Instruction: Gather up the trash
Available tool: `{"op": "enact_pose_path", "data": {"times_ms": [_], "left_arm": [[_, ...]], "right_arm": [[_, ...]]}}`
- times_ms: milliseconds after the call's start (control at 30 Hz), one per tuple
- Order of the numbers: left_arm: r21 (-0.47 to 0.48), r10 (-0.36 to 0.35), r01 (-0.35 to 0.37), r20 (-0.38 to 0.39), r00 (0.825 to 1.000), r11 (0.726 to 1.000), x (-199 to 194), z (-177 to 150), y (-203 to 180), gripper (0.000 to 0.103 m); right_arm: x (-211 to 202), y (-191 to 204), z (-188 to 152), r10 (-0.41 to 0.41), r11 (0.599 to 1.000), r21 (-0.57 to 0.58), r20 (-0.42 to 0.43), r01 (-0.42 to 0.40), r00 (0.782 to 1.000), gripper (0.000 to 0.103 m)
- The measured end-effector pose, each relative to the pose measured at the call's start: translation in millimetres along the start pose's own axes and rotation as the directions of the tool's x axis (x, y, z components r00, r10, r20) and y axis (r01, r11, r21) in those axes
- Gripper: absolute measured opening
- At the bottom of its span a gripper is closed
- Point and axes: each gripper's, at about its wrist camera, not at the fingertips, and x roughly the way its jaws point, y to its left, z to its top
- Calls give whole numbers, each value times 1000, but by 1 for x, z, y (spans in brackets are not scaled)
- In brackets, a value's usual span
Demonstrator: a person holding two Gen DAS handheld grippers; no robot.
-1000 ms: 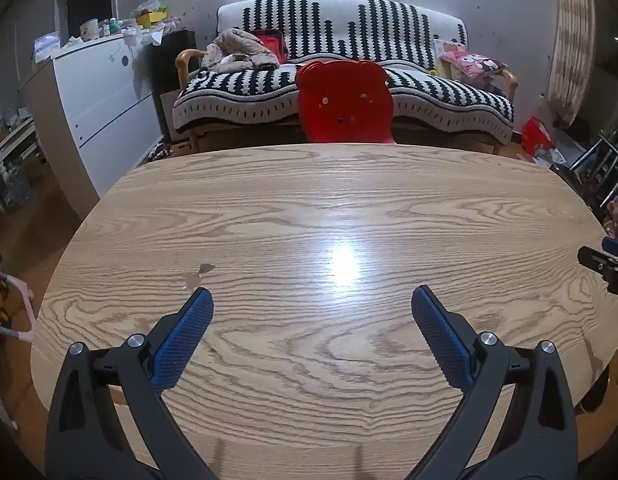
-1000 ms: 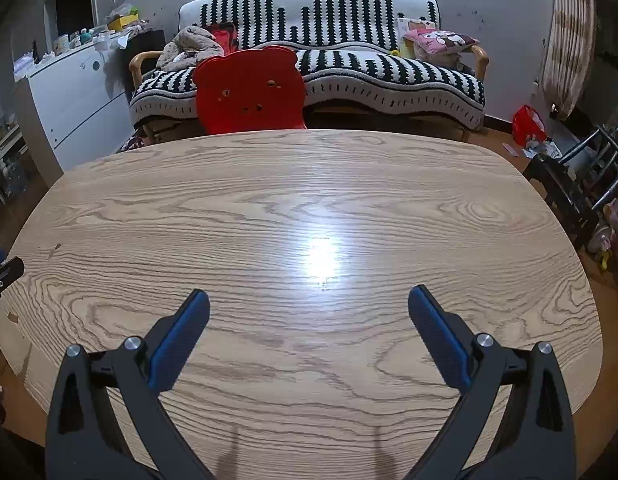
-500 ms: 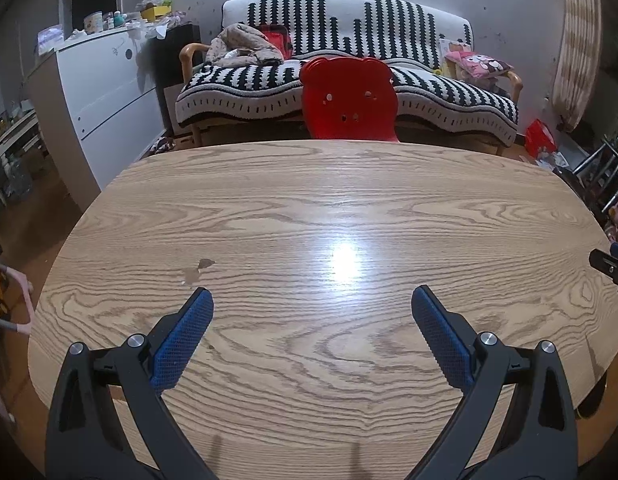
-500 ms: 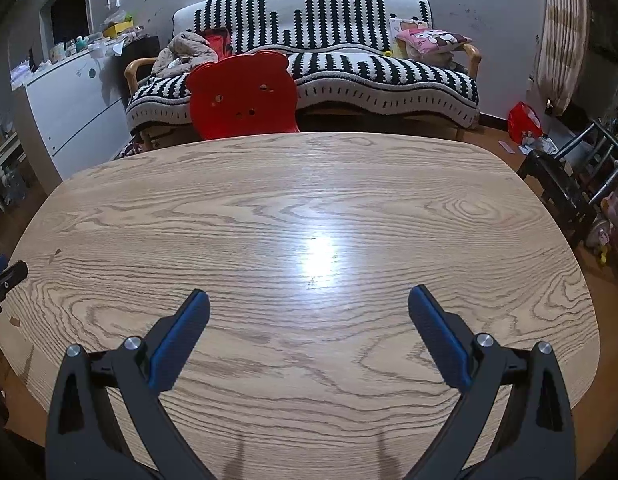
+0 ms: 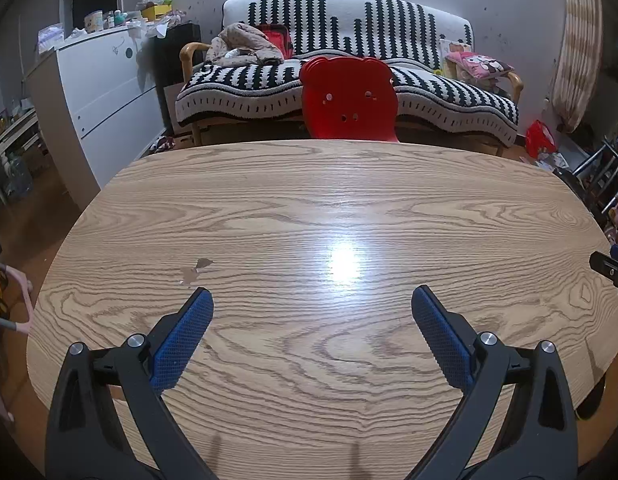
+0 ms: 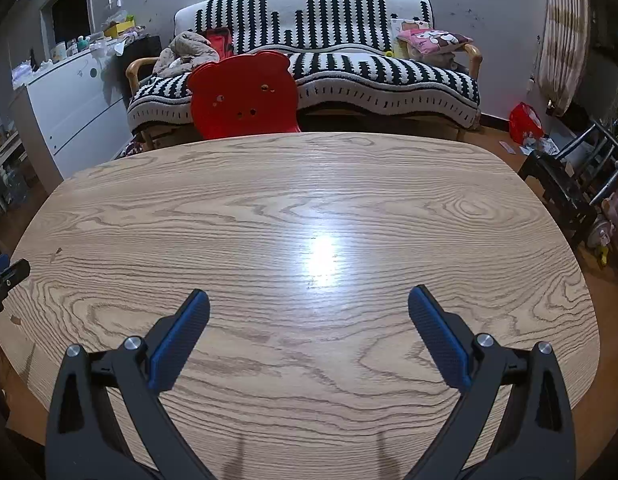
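Note:
My left gripper (image 5: 312, 300) hangs open over the near part of an oval wooden table (image 5: 309, 208), nothing between its blue pads. A small chipped or stained mark (image 5: 195, 270) lies on the wood just beyond its left finger. My right gripper (image 6: 309, 300) is open too, over the same table (image 6: 309, 208), holding nothing. Each gripper's tip shows at the edge of the other's view: the right one (image 5: 611, 270) at far right, the left one (image 6: 3, 276) at far left. No piece of trash shows on the tabletop. A red bag (image 6: 525, 122) and scattered papers (image 6: 535, 145) lie on the floor at right.
A red bear-shaped chair (image 5: 349, 98) stands at the table's far edge, a black-and-white striped sofa (image 5: 349, 64) behind it. A white cabinet (image 5: 105, 92) stands at left, a black metal rack (image 6: 577, 176) at right. Clothes (image 5: 245, 46) lie on the sofa.
Both views have pulled slightly back and up, so the table's far edge and the chair sit a little lower in frame. Both grippers stay open and empty.

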Motion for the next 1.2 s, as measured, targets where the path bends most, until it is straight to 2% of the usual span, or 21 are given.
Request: {"op": "enact_pose_path", "data": {"times_ms": [1200], "left_arm": [[-21,1,-1,-15,1000,1000,4,-1,2,96]], "right_arm": [[-1,2,0,-3,1000,-2,4,3,1000,96]]}}
